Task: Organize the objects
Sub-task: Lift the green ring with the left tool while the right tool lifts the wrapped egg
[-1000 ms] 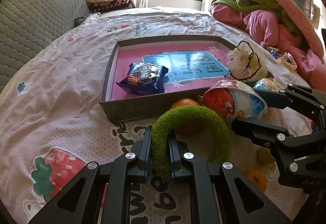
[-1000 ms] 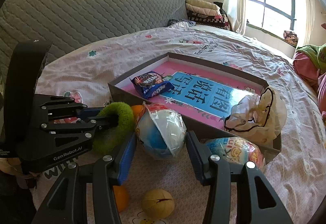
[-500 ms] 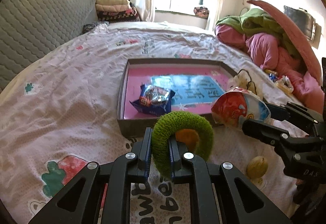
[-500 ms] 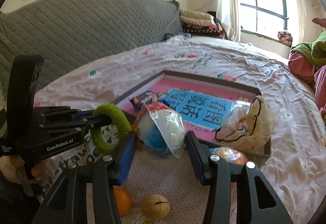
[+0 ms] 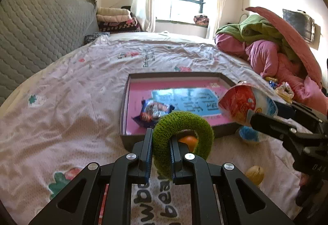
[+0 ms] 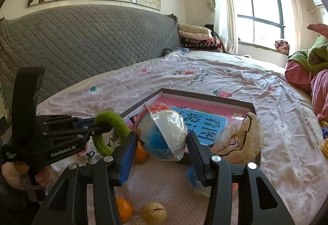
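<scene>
left wrist: left gripper (image 5: 161,139) clamped on the green ring (image 5: 182,141), one side of the ring pinched between the pads. vs a second ago the ring sits higher against the scene, more of the box (image 5: 178,76) floor shows over it, so both tools have lifted off the bed (image 5: 61,102). snack pack (image 5: 152,112) already lies in the box, near-left corner. right tool comes in from the right carrying the wrapped ball (image 5: 244,106), which now hangs over the box's near-right corner instead of low beside it. orange (image 5: 187,140) visible through the ring hole, walnut (image 5: 254,171) on the sheet, both outside the box.

right wrist: right gripper (image 6: 162,143) fingers closed onto the ball (image 6: 162,137), pads pressing both sides of the plastic wrap. ball is clear of the sheet, in front of the near wall of the box (image 6: 205,96). ring (image 6: 110,132) held in air by the left tool, left of the ball, near the box's left corner. beige bag (image 6: 239,139) slumped on the near-right rim. second orange (image 6: 124,208) and walnut (image 6: 153,211) on the bed below.

read: both picks done, transport phase. next is forward over the rim and release. loose wrap could slip.
</scene>
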